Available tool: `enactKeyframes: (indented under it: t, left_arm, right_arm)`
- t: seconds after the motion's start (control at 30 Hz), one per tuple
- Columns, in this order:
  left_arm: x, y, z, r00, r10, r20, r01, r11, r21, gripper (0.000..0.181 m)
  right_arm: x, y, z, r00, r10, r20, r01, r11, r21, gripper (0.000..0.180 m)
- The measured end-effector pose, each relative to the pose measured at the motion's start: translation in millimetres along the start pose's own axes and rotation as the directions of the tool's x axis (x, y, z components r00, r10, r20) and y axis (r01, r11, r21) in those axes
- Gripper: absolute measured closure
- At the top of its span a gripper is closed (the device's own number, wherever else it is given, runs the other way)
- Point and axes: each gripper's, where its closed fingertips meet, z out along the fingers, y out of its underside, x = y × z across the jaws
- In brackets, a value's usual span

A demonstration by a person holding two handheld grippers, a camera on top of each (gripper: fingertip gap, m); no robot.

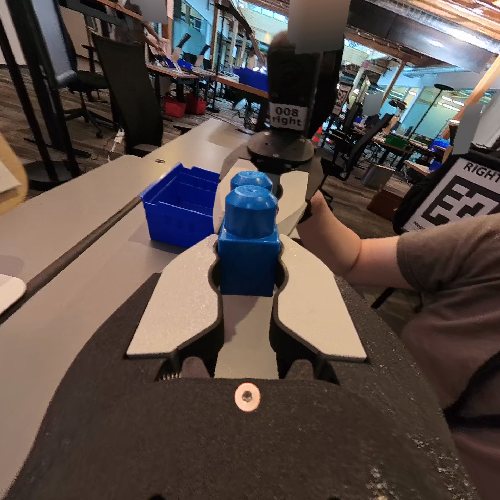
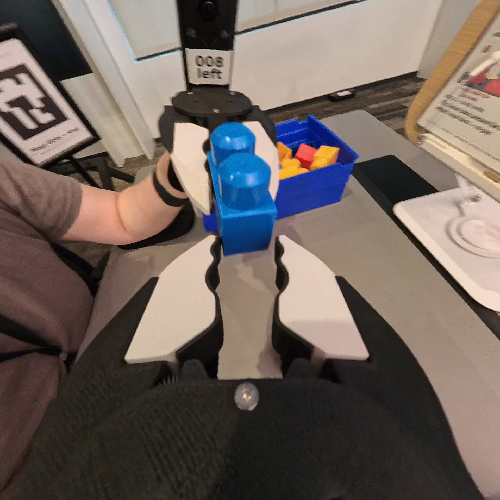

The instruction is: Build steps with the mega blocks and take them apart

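Observation:
A blue two-stud mega block [image 1: 247,266] is held level above the grey table [image 1: 67,224]. My left gripper [image 1: 249,240] is shut on one end of it. The same block shows in the right wrist view [image 2: 244,230], with the left gripper [image 2: 238,201] clamped on its far end. My right gripper [image 2: 247,239] faces it; its fingers stand open on either side of the block's near end, with a small gap on the right. In the left wrist view the right gripper [image 1: 253,227] straddles the far stud.
A blue bin [image 2: 313,189] holding several yellow, orange and red blocks [image 2: 305,159] sits on the table beyond the held block; it also shows in the left wrist view [image 1: 178,213]. A white board [image 2: 446,230] and a sheet stand [image 2: 460,94] are at right. A marker sign [image 2: 29,102] and a person's arm [image 2: 116,213] are at left. Less than 4 cm separates the two grippers' tips.

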Motion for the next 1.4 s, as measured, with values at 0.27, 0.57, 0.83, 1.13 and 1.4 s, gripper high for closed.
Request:
enactKeyframes:
  t: [0.27, 0.57, 0.83, 1.13, 1.4]
  left_arm:
    - [-16, -50, -83, 0.948, 0.13, 0.29, -0.158, 0.984, 0.077, 0.145]
    - [-2, -55, -97, 0.956, 0.08, 0.283, -0.108, 0.99, 0.085, 0.145]
    - [-4, -54, -102, 0.949, 0.094, 0.302, -0.118, 0.991, 0.062, 0.144]
    - [15, -50, -69, 0.997, 0.031, 0.069, -0.039, 0.992, 0.124, 0.145]
    - [30, -25, -2, 0.997, -0.006, -0.075, 0.015, 0.993, 0.116, 0.144]
  right_arm:
    - [49, 110, -3, 0.779, 0.251, -0.574, -0.526, 0.76, -0.382, 0.135]
    - [65, 181, 15, 0.598, 0.121, -0.792, -0.716, 0.526, -0.46, 0.119]
    - [67, 201, 19, 0.618, 0.159, -0.77, -0.743, 0.439, -0.505, 0.143]
    - [68, 33, -8, 0.857, 0.323, -0.401, -0.37, 0.928, -0.043, 0.143]
    - [-20, -111, -89, 0.997, 0.058, 0.06, -0.082, 0.795, 0.601, 0.143]
